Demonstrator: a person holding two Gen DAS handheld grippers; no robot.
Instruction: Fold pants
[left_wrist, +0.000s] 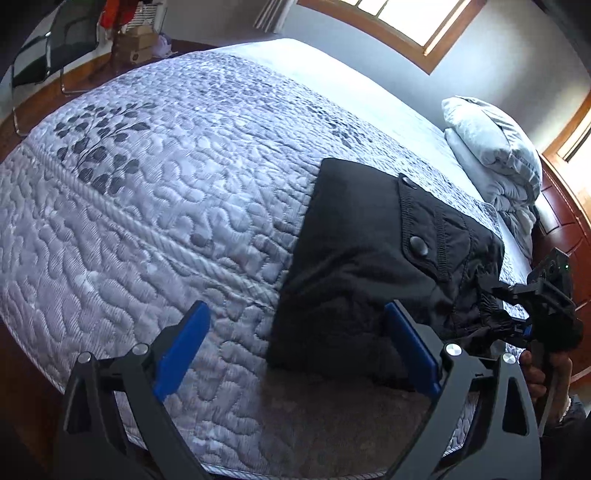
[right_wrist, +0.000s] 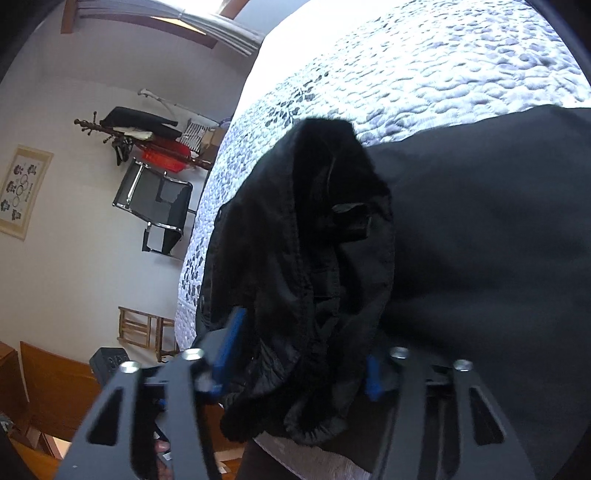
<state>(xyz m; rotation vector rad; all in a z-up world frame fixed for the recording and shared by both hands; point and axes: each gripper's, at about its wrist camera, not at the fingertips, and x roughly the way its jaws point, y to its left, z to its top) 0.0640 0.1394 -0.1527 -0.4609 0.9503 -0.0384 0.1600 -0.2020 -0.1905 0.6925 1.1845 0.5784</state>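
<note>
Black pants (left_wrist: 373, 258) lie folded into a thick rectangle near the front edge of the bed, with a buttoned pocket flap on top. My left gripper (left_wrist: 295, 350) is open and empty, held just above the quilt at the pants' left edge. My right gripper (left_wrist: 517, 328) is at the pants' right end, shut on a bunched fold of the fabric. In the right wrist view the pants (right_wrist: 314, 295) fill the space between the blue pads of the right gripper (right_wrist: 299, 369), and the bunched waistband hangs over them.
The bed has a grey quilted cover (left_wrist: 166, 206) with a leaf print. Folded bedding and a pillow (left_wrist: 491, 147) lie at the far right. A black chair (right_wrist: 155, 206), a coat rack (right_wrist: 140, 136) and a wooden stand (right_wrist: 144, 328) stand beyond the bed.
</note>
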